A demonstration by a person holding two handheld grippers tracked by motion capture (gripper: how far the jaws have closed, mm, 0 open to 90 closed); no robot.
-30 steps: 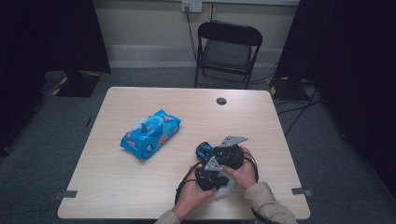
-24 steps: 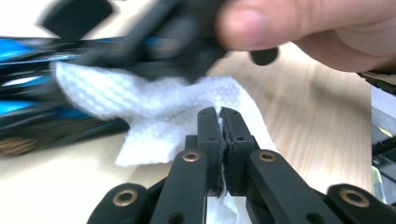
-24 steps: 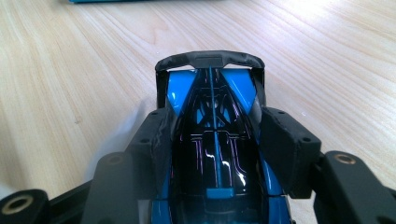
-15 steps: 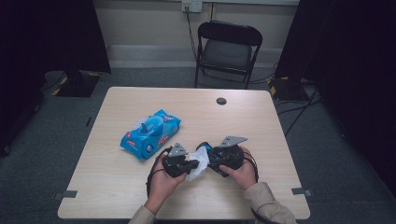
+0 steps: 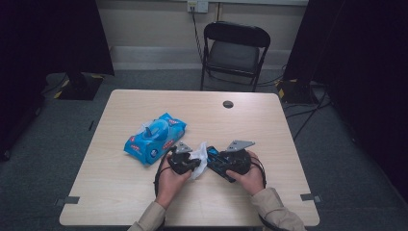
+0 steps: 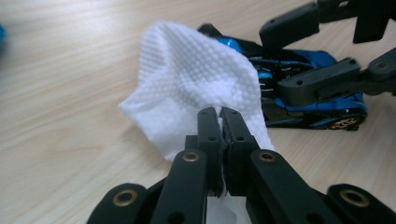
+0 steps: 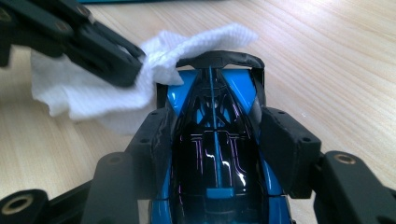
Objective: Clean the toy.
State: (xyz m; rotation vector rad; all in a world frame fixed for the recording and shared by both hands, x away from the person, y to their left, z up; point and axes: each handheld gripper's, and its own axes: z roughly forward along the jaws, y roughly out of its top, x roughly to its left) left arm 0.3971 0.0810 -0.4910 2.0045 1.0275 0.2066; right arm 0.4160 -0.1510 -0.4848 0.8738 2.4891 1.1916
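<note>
Near the front edge of the table (image 5: pixel 120 192), the right gripper (image 7: pixel 212 123) clamps the toy car (image 7: pixel 215 140) by its sides, long axis along the jaws. The left gripper (image 6: pixel 222 123) pinches a white wipe (image 6: pixel 196 84) touching the car's far end. The blue wipes pack (image 5: pixel 155 137) lies left; its label is unreadable.

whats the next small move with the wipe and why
Probably sweep the wipe across the car body. The left tongs pinch the wipe at the car's end, the right tongs clamp the car's sides, and its glossy top lies uncovered.
</note>
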